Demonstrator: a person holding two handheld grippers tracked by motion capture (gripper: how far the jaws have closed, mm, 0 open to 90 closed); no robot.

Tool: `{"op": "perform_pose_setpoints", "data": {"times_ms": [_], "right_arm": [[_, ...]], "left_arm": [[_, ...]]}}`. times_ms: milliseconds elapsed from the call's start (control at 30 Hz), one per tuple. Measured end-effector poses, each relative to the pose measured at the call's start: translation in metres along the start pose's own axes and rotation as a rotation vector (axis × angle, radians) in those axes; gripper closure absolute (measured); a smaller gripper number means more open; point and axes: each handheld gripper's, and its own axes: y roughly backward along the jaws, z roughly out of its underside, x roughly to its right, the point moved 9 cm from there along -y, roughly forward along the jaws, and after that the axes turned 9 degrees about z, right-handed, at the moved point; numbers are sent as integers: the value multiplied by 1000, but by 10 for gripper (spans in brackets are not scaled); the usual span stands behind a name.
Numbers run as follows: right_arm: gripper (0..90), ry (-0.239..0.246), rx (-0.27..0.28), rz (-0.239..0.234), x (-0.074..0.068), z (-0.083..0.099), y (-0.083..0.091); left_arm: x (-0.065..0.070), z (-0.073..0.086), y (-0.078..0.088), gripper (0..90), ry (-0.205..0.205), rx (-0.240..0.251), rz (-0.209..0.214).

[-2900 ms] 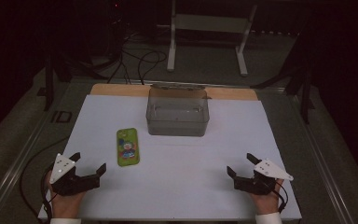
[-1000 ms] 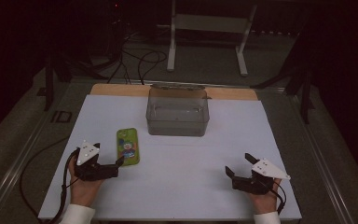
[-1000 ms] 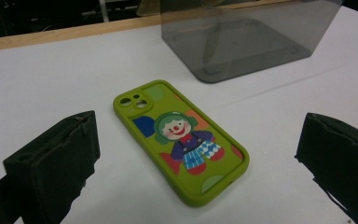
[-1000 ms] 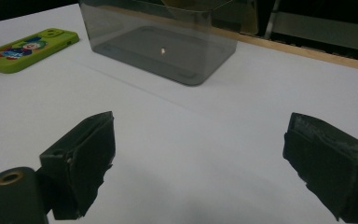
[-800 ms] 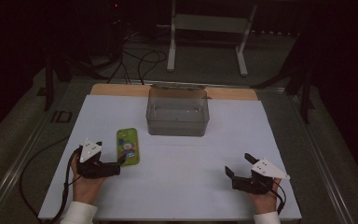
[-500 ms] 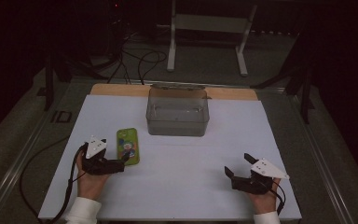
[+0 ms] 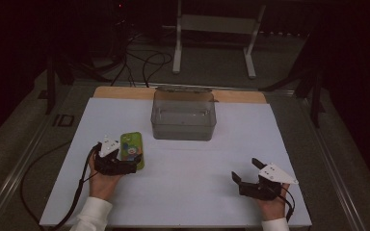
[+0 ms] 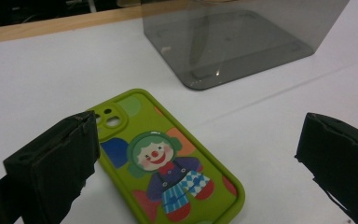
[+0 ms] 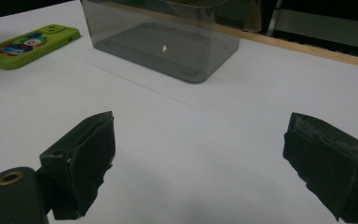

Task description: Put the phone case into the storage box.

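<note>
A lime-green phone case (image 8: 165, 165) with a clown picture lies flat on the white table, left of centre (image 7: 132, 148). My left gripper (image 8: 200, 140) is open just over the case's near end, one jaw on each side and neither touching it; in the high view the left gripper (image 7: 127, 164) sits at the case's near-left edge. My right gripper (image 7: 245, 170) rests open near the front right of the table, nothing between its jaws (image 9: 200, 144). From there the case (image 9: 28, 43) lies far off to the left.
A smoky transparent box (image 7: 183, 115) stands open-topped and empty at the table's back centre (image 8: 233, 42) (image 9: 168, 42). The white sheet (image 7: 197, 163) covers the table, with a wooden strip (image 7: 125, 93) along the far edge. Cables and a white stand (image 7: 214, 29) lie on the floor beyond.
My left gripper has moved forward and right from the table's front left corner to the phone case. The right gripper and the case have stayed put.
</note>
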Motion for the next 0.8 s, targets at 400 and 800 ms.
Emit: {"op": "perform_pose_setpoints", "data": {"times_ms": [400, 800], "right_arm": [[94, 1, -2, -2, 0, 0, -1], [94, 4, 0, -2, 0, 0, -1]], "left_arm": [[11, -1, -21, 26, 4, -39, 38], [24, 7, -39, 346, 3, -108, 55]]}}
